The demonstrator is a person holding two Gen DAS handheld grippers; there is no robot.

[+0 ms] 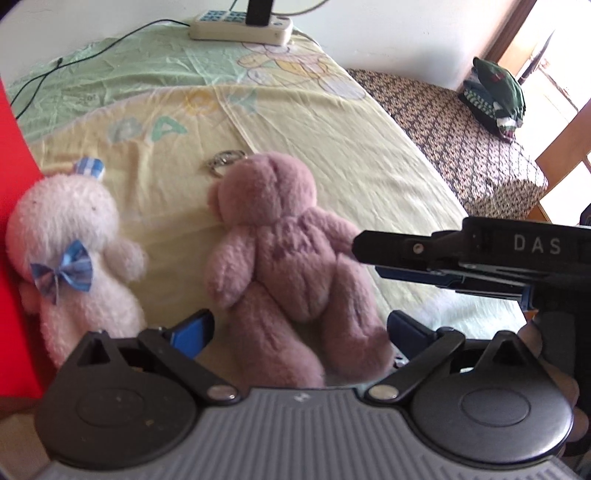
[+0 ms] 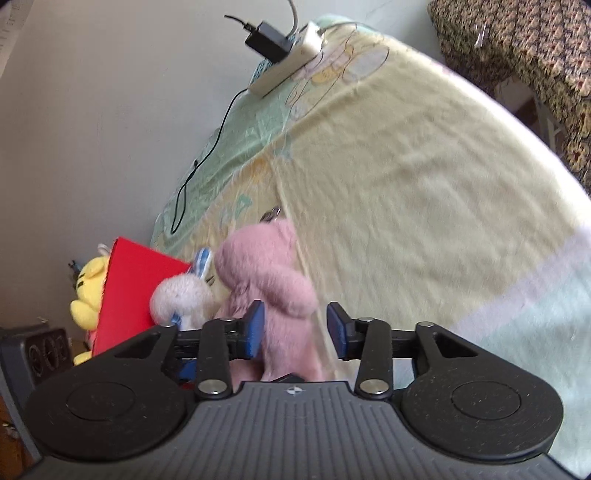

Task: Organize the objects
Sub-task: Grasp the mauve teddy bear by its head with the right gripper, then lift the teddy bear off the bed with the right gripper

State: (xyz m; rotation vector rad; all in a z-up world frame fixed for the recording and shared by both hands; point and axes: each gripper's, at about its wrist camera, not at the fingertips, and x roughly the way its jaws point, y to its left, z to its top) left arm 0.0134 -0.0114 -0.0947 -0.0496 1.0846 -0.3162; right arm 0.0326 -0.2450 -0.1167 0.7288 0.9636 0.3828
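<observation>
A mauve teddy bear (image 1: 291, 254) lies on the yellow bedsheet (image 1: 332, 140), with a metal key ring (image 1: 225, 160) by its head. My left gripper (image 1: 301, 328) is open, its blue pads on either side of the bear's legs. To the left a white plush bear (image 1: 70, 236) with a blue bow leans on a red box (image 1: 14, 206). The right gripper (image 1: 369, 247) comes in from the right, level with the mauve bear's arm. In the right wrist view that gripper (image 2: 295, 328) is open around the mauve bear (image 2: 266, 273). The white bear (image 2: 181, 295) sits beside it.
A power strip (image 1: 240, 29) with a black adapter and cable lies at the bed's far end by the wall. Behind the red box (image 2: 136, 291) sits a yellow plush (image 2: 86, 291). A patterned bench (image 1: 461, 136) with green clothes (image 1: 495, 96) stands right of the bed.
</observation>
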